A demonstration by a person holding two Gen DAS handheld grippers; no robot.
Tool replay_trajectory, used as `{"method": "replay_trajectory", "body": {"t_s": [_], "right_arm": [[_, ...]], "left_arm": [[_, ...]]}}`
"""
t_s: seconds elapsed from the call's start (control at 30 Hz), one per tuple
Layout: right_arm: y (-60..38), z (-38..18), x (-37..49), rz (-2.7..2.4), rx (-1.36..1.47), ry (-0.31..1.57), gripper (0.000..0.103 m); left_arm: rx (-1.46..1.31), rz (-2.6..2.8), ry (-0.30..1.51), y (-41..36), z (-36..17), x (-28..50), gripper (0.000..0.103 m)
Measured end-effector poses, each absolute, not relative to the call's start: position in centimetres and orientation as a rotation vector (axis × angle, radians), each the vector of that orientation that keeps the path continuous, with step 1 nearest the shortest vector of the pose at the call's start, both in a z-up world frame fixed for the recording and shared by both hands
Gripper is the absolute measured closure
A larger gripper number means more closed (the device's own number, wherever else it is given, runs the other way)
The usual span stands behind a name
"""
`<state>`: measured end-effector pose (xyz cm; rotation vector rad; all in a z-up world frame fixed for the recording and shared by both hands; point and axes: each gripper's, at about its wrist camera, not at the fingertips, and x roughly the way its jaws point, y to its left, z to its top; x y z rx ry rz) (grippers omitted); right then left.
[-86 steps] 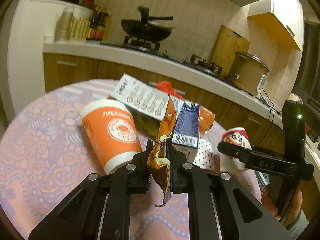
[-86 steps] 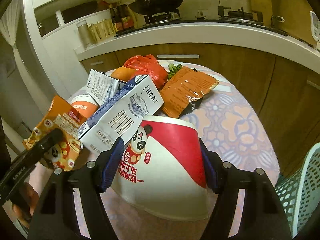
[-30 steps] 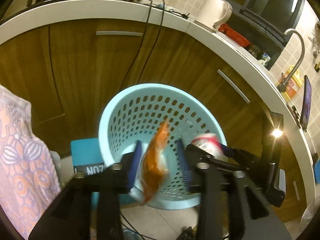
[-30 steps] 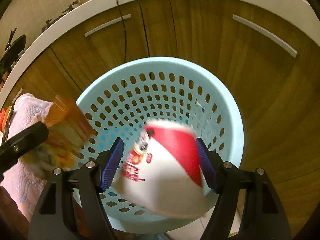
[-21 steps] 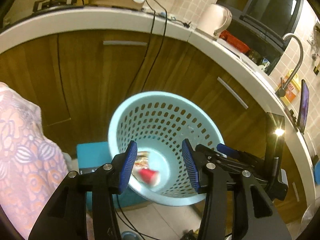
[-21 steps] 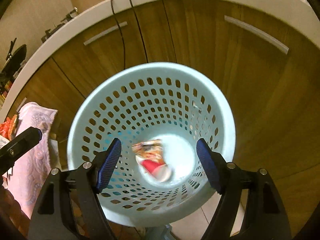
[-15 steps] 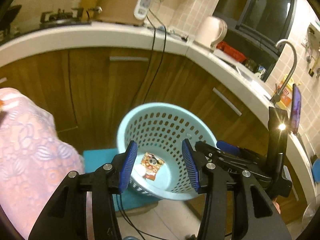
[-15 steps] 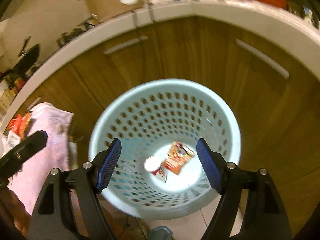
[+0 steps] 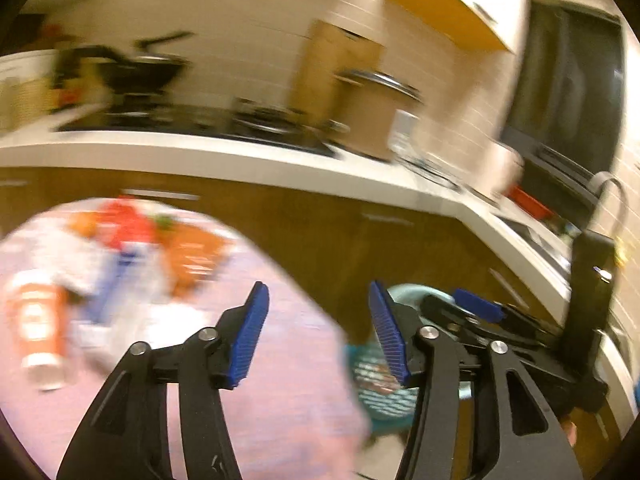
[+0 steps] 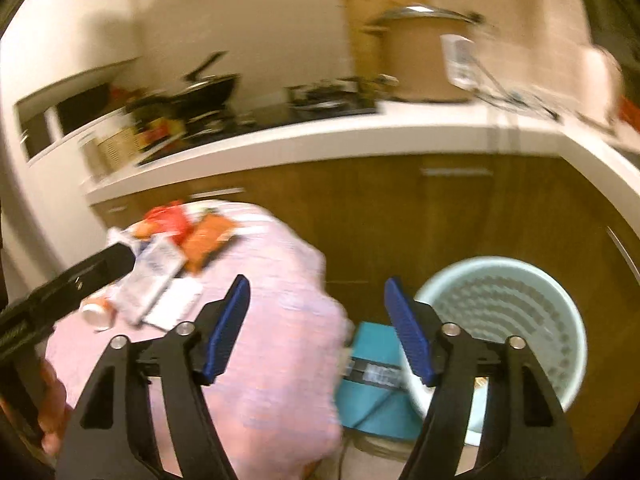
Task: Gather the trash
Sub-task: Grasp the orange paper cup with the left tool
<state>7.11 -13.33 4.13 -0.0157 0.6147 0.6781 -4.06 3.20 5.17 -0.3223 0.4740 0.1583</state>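
Trash lies in a blurred heap at the far part of the round bench, which has a pink patterned cloth: an orange paper cup on its side, a white and blue carton, an orange wrapper and a red bag. The left gripper has nothing between its jaws, which are opening above the bench edge. The right gripper is also empty, its jaws closing. Beside the bench, on the floor near the wooden cabinets, stands a light blue perforated basket.
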Motion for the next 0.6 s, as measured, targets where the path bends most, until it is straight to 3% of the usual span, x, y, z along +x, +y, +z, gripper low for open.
{"method": "replay_trajectory", "body": {"t_s": [0.27,0.6], "right_arm": [[-2.0,4.4,2.8,0.853,-0.109,0.637,0.041],[6.5,1.8,-0.2,0.907,-0.166,0.686,0.041]], "left_arm": [[-0.409,0.537,0.47,14.7,4.4,-11.8,0.047],[-0.628,0.54,0.621,21.5,-2.5,-12.1,0.035]]}}
